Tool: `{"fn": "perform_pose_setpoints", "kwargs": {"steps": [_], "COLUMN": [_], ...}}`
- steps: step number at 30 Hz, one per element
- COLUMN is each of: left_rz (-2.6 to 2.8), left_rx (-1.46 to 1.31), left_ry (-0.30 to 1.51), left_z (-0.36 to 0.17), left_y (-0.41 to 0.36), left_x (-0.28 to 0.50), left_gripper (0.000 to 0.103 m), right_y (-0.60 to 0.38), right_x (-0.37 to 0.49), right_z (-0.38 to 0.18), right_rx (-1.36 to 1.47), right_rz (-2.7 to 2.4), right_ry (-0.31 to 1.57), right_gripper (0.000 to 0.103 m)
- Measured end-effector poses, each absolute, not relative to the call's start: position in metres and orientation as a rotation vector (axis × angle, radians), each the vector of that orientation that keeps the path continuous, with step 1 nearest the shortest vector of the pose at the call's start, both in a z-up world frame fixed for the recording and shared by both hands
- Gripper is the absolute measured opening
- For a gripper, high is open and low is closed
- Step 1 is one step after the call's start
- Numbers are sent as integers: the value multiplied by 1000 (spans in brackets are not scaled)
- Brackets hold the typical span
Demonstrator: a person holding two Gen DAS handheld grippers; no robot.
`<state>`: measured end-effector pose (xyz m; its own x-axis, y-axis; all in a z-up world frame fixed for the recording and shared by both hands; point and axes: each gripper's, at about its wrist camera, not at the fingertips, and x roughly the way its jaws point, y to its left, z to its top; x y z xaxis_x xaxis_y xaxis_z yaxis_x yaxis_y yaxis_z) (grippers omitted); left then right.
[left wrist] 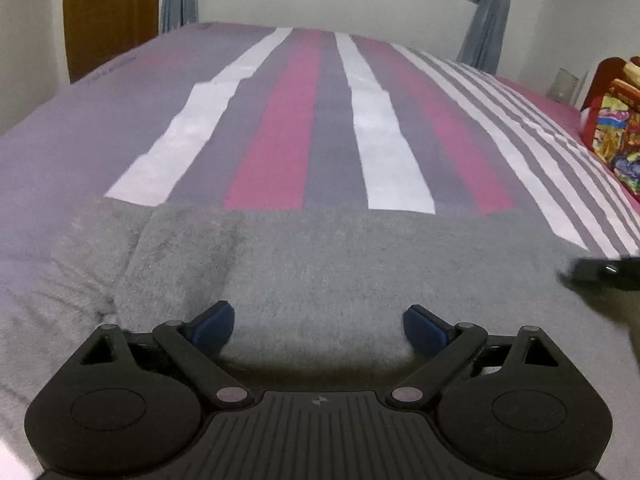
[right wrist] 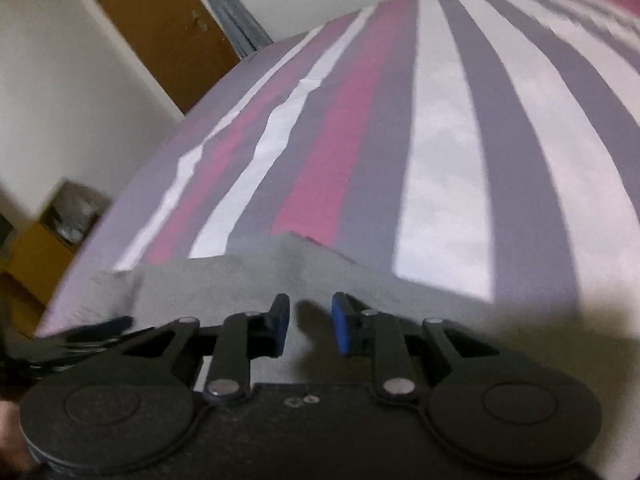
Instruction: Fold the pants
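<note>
The grey pants lie flat on the striped bed, with a folded straight edge at the far side and a crease at the left. My left gripper is open wide just above the grey cloth, holding nothing. In the right wrist view the pants show a raised corner ahead of the fingers. My right gripper is partly open with a small gap, above the cloth, empty. Its tip shows at the right edge of the left wrist view; the left gripper's blurred tip shows at the left of the right wrist view.
The bed sheet has grey, pink and white stripes. A red bag with colourful items and a glass stand at the right. A brown door, curtains and a yellow box lie beyond the bed's edges.
</note>
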<state>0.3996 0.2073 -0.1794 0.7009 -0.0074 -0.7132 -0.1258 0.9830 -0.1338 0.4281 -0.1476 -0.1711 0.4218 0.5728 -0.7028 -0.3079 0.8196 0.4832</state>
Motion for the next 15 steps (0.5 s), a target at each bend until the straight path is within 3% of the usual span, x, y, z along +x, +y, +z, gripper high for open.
{"fn": "perform_pose_setpoints", "kwargs": {"steps": [4, 8, 11, 12, 13, 15], "left_rz": [56, 45, 75, 88, 99, 127], "left_rx": [-122, -168, -175, -186, -206, -252], "left_ry": [782, 767, 768, 768, 761, 729], "left_z": [-183, -174, -168, -167, -164, -157], "left_y": [204, 222, 220, 221, 222, 225], "left_x": [372, 350, 336, 333, 327, 309], "left_gripper": [93, 93, 93, 93, 93, 93], "right_y": [-254, -416, -512, -535, -551, -572], "right_x": [388, 351, 317, 302, 285, 246], "right_z": [-163, -154, -140, -133, -124, -105], "right_rx": [235, 396, 471, 525, 563, 610], "right_rz": [440, 154, -132, -211, -247, -234], "right_ry": [923, 857, 796, 785, 742, 633], "right_gripper": [26, 16, 16, 18, 32, 34]}}
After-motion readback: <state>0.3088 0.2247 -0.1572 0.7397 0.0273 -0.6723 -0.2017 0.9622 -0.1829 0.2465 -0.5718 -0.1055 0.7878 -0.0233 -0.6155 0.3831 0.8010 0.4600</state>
